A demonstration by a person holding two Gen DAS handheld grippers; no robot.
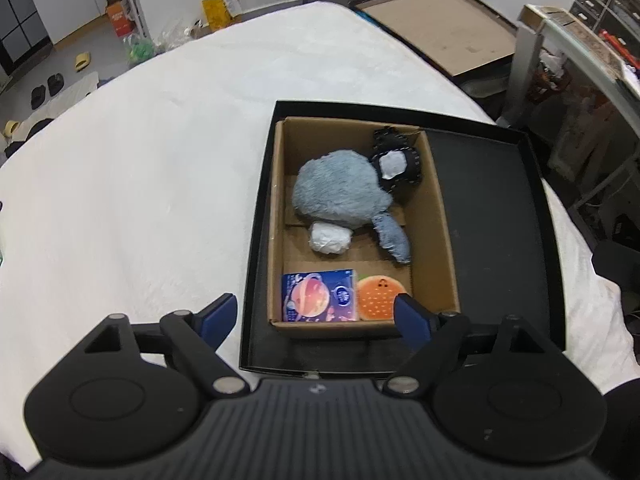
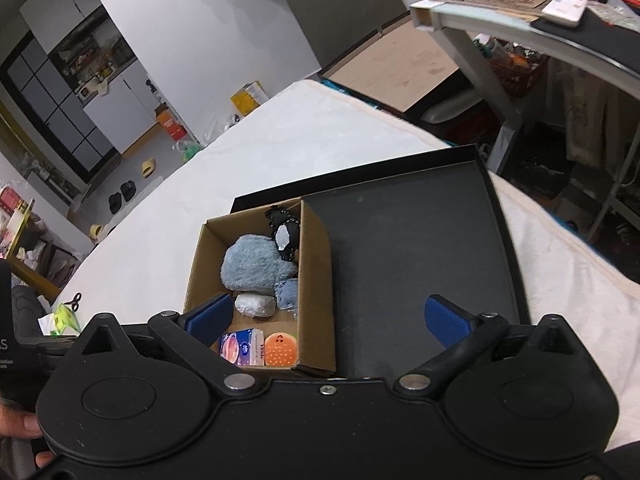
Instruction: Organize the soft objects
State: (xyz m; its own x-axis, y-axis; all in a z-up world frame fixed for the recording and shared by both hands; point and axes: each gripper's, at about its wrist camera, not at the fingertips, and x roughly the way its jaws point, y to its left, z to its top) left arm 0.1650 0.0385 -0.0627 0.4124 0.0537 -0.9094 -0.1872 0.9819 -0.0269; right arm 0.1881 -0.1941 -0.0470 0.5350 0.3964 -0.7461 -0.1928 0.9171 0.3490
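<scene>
Both grippers, left point(image 1: 316, 314) and right point(image 2: 328, 318), fingers spread wide, empty, above cardboard box point(image 1: 440, 216) holding plush toy point(image 1: 340, 196). Placing step looks finished; next: find remaining soft item.

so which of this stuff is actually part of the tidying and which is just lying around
Part of the job:
- cardboard box
- blue plush toy
- black plush
- tissue pack
- orange burger toy
- black tray

Just lying about:
- slippers on the floor
- yellow box
- tape roll

white bed cover point(image 1: 160, 160) carries black tray point(image 1: 480, 200); cardboard box point(image 1: 440, 240) inside tray.
</scene>
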